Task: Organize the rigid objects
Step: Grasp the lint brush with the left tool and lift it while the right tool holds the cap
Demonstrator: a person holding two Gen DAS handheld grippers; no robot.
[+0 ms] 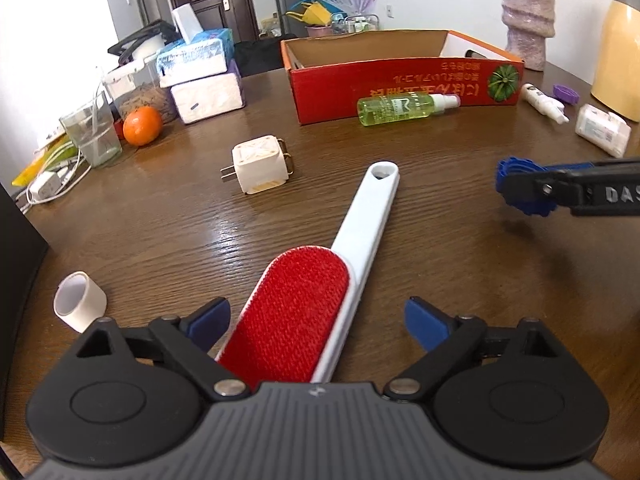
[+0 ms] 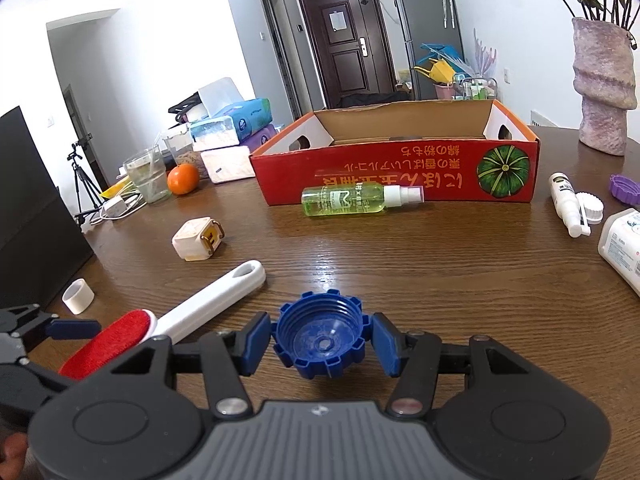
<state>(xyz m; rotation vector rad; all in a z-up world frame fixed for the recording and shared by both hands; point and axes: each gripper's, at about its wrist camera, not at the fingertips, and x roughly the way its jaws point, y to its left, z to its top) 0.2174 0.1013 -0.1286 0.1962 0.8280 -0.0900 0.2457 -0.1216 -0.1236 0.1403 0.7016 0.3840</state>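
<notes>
Between the right gripper's (image 2: 322, 344) pads sits a blue cap (image 2: 320, 338), pinched just above the table (image 2: 440, 280). Beside it, the left gripper (image 1: 316, 320) stands spread around a lint brush (image 1: 296, 312) lying flat — pads not touching. Risk: the ridged cap may slip before reaching the box (image 2: 400, 178) — the grip looks shallow.
</notes>
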